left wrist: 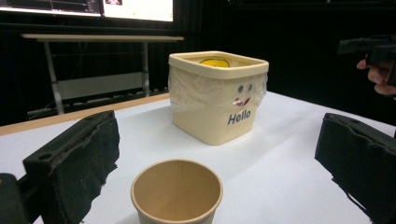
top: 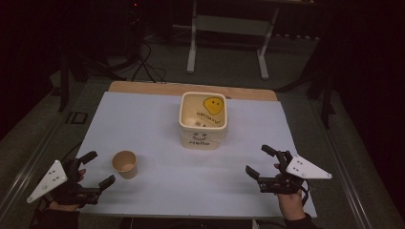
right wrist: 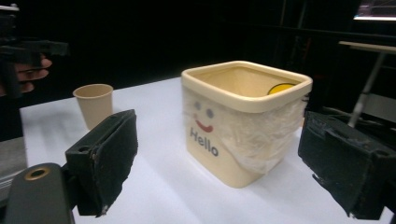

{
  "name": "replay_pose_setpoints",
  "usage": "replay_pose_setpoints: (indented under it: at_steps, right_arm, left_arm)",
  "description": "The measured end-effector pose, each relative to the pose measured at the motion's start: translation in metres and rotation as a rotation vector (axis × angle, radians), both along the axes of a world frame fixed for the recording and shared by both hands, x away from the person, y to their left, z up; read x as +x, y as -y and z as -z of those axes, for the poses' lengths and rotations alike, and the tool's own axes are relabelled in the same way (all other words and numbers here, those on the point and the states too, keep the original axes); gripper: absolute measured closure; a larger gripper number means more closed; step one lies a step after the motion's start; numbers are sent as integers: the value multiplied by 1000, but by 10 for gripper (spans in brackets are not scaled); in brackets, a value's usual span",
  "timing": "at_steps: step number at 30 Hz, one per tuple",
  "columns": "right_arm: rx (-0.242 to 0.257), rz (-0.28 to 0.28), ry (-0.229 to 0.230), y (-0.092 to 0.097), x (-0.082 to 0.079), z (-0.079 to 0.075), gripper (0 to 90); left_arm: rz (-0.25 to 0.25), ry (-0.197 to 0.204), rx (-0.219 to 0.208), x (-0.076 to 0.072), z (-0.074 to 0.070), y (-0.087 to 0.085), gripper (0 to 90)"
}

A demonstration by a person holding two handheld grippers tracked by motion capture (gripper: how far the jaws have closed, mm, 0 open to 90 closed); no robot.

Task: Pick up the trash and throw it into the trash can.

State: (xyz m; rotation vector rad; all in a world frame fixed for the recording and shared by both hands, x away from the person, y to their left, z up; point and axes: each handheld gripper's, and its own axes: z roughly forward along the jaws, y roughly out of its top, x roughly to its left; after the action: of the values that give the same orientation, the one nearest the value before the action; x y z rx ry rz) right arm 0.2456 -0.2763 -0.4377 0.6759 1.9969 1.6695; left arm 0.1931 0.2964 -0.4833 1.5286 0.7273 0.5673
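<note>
Two released hand-held grippers flank a cup and a bin on the counter.

High view: the left hand-held gripper (top: 98, 168) sits with jaws spread just left of the cup (top: 125, 164), not touching it; the right hand-held gripper (top: 261, 160) is also spread, well apart from the bin (top: 202, 120) at mid-counter (top: 153, 119). Left gripper view: the cup (left wrist: 176, 191) stands upright between the jaws, the bin (left wrist: 217, 95) behind. Right gripper view: the bin (right wrist: 243, 119) fronts the spread jaws, the cup (right wrist: 94, 103) far left.
</note>
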Motion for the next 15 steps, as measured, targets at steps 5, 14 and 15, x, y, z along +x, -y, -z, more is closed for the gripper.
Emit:
replay_pose_setpoints:
  at_steps: [5,14,15]
  right_arm:
    - [-5,11,3,1,0,-1,118]
    - [-14,19,3,3,-2,-2,118]
    - [-19,21,5,3,-3,-2,118]
  left_arm:
    - [-1,-4,-22,1,0,-2,5]
    - [12,-65,-97,8,-12,-15,5]
    - [18,-77,-100,9,-15,-18,5]
